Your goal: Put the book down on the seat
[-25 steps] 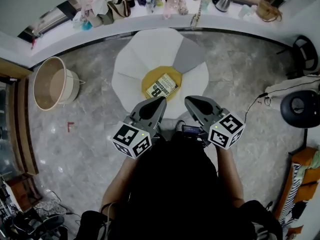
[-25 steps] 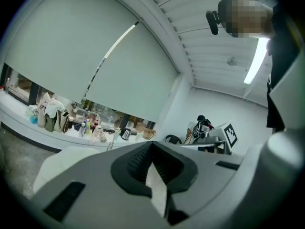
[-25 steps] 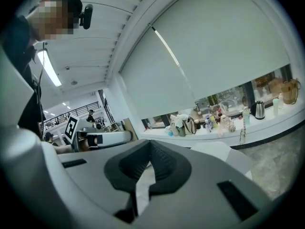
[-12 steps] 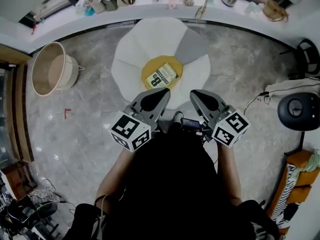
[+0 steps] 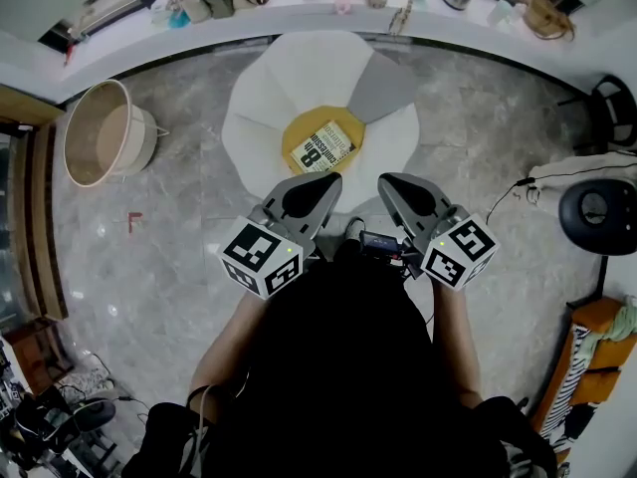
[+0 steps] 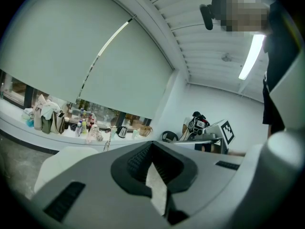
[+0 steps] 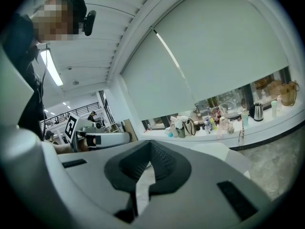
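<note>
A book (image 5: 323, 149) with a pale cover and bold black print lies flat on the yellow centre of the flower-shaped seat (image 5: 274, 118), which has white petals and one grey petal. My left gripper (image 5: 320, 185) and right gripper (image 5: 394, 183) hover side by side close to the person's body, just short of the seat's near petals and apart from the book. Both are shut with nothing held. In the left gripper view the jaws (image 6: 155, 175) meet over the seat's white edge; the right gripper view shows its jaws (image 7: 145, 175) the same way.
A round tan tub (image 5: 100, 147) stands on the marble floor to the left. A window ledge (image 5: 129, 33) with bags and bottles runs behind the seat. At the right are a black round device (image 5: 597, 212) and a cable (image 5: 528, 187).
The head view has shifted slightly; the book stays on the seat and both grippers keep their place, shut.
</note>
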`<state>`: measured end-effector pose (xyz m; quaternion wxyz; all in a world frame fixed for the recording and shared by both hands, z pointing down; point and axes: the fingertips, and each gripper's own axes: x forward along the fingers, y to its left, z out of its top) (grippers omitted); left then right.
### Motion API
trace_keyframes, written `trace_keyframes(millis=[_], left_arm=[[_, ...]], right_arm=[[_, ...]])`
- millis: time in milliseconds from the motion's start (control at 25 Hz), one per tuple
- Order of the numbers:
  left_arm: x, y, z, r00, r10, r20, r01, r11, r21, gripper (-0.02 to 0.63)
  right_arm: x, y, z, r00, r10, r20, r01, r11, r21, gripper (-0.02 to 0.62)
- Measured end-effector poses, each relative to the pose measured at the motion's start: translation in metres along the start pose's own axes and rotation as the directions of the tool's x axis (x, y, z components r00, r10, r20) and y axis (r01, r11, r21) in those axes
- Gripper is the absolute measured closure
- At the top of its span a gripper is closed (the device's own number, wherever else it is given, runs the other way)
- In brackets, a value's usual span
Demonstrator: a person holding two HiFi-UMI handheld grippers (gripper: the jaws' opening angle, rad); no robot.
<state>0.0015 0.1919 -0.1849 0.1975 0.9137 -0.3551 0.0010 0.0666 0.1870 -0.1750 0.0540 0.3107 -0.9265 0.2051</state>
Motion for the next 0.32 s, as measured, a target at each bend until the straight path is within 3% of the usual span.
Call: trace_keyframes(millis=[320], left_arm=[[0.0019, -0.0009, 0.0001, 1.0, 0.005, 0.002, -0.005, 1.0, 0.002, 0.594]], right_arm=[[-0.0014, -0.0022, -0.0004, 1.0, 0.002, -0.004, -0.002, 1.0, -0.009, 0.58]])
